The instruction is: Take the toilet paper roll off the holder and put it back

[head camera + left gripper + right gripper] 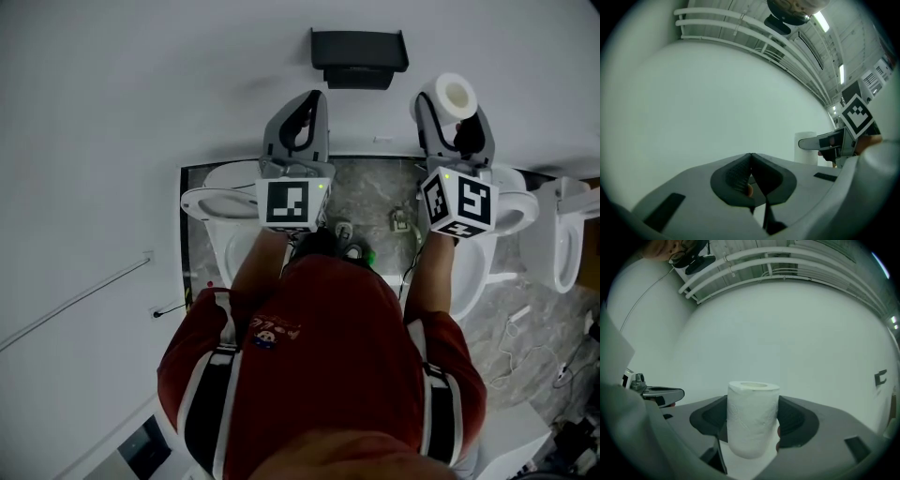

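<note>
The right gripper's (453,114) fingers are clamped on the upright toilet paper roll (753,418), near the black wall holder (359,58). The left gripper's (751,158) fingers are together, holding nothing.

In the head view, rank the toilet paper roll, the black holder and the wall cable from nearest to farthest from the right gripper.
1. Toilet paper roll, held in the fingers of the right gripper.
2. Black holder, on the wall, up-left.
3. Wall cable, far left.
</note>
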The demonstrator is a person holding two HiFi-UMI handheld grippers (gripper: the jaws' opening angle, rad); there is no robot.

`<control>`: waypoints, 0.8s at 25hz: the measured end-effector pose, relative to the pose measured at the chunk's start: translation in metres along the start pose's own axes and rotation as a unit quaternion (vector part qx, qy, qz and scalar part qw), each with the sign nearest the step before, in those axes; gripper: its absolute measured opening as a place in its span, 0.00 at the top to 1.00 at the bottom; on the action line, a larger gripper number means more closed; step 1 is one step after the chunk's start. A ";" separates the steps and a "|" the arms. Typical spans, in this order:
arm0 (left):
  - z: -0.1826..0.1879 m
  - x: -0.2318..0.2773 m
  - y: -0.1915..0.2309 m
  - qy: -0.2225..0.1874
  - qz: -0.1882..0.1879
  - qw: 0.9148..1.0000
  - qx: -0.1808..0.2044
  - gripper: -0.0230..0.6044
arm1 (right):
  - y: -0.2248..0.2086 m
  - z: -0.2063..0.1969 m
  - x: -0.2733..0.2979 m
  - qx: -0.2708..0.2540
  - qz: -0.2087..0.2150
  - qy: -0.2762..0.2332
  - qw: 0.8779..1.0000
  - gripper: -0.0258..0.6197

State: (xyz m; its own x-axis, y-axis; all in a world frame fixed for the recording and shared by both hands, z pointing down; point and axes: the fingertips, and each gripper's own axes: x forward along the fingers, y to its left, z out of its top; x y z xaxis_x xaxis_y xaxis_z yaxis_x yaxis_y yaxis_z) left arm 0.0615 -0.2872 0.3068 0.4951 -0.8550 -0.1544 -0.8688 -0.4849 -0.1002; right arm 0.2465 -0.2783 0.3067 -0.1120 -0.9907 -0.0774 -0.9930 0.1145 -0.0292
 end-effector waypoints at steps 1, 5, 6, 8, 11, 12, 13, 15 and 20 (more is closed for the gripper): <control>0.001 -0.003 -0.003 -0.006 0.000 1.000 0.001 0.93 | 0.000 -0.003 -0.004 0.002 0.000 0.001 1.000 0.46; -0.005 -0.015 -0.013 0.000 0.002 1.000 -0.007 0.93 | 0.005 -0.023 -0.018 0.009 0.011 0.012 1.000 0.46; -0.008 -0.017 -0.015 0.005 0.002 1.000 -0.010 0.93 | 0.007 -0.030 -0.021 0.010 0.012 0.018 1.000 0.46; -0.012 -0.022 -0.019 0.005 0.002 1.000 -0.006 0.93 | 0.008 -0.040 -0.026 0.013 0.014 0.027 0.999 0.46; -0.011 -0.026 -0.022 -0.012 0.005 1.000 0.003 0.93 | 0.009 -0.050 -0.032 0.012 0.016 0.038 0.999 0.46; -0.014 -0.027 -0.022 -0.010 0.006 1.000 0.008 0.93 | 0.009 -0.052 -0.033 0.011 0.017 0.041 0.999 0.46; -0.017 -0.028 -0.023 -0.006 0.007 1.000 0.013 0.93 | 0.008 -0.054 -0.034 0.011 0.017 0.042 0.999 0.46; -0.020 -0.030 -0.025 -0.003 0.007 1.000 0.017 0.93 | 0.007 -0.055 -0.035 0.011 0.017 0.045 0.999 0.46; -0.017 -0.027 -0.029 -0.006 0.007 1.000 0.012 0.93 | 0.005 -0.057 -0.034 0.008 0.016 0.049 0.999 0.46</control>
State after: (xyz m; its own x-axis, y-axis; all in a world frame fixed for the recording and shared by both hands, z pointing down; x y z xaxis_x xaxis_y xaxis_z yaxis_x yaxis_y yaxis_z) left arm 0.0729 -0.2533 0.3308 0.4824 -0.8598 -0.1676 -0.8756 -0.4675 -0.1216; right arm 0.2436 -0.2486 0.3662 -0.1485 -0.9887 0.0195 -0.9880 0.1475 -0.0448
